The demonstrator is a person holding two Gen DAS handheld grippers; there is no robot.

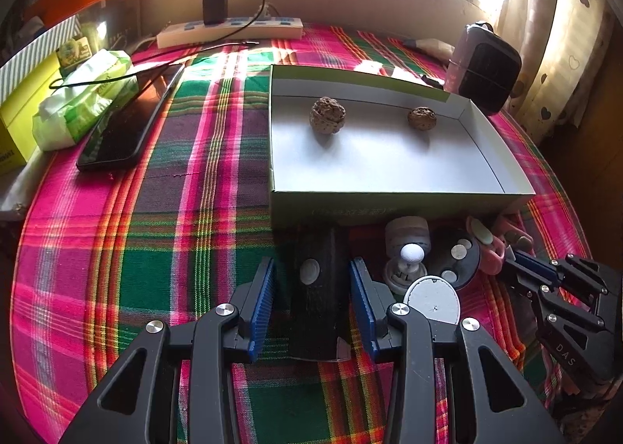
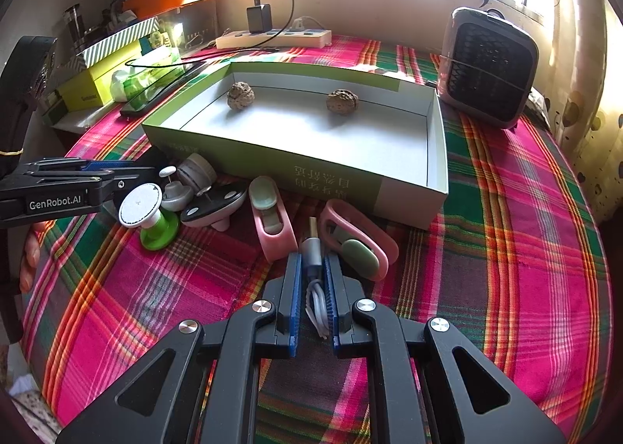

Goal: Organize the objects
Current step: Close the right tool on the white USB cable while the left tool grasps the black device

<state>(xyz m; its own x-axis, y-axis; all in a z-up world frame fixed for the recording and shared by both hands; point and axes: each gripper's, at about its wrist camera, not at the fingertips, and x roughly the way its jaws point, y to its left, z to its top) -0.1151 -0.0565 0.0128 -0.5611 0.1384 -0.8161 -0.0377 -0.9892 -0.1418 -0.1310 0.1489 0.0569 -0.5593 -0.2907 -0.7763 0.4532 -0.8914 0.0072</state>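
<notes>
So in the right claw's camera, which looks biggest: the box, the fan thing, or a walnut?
1. The shallow green-and-white cardboard box.
2. The grey square fan.
3. The two brown wrinkly walnuts look alike, so no ranking between them.

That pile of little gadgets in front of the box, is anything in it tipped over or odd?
Yes. The green-stemmed gadget with the white disc leans on its side, and the black round one is tilted against its neighbours. Only two walnuts are in the box; the rest lie jumbled on the cloth outside it.
</notes>
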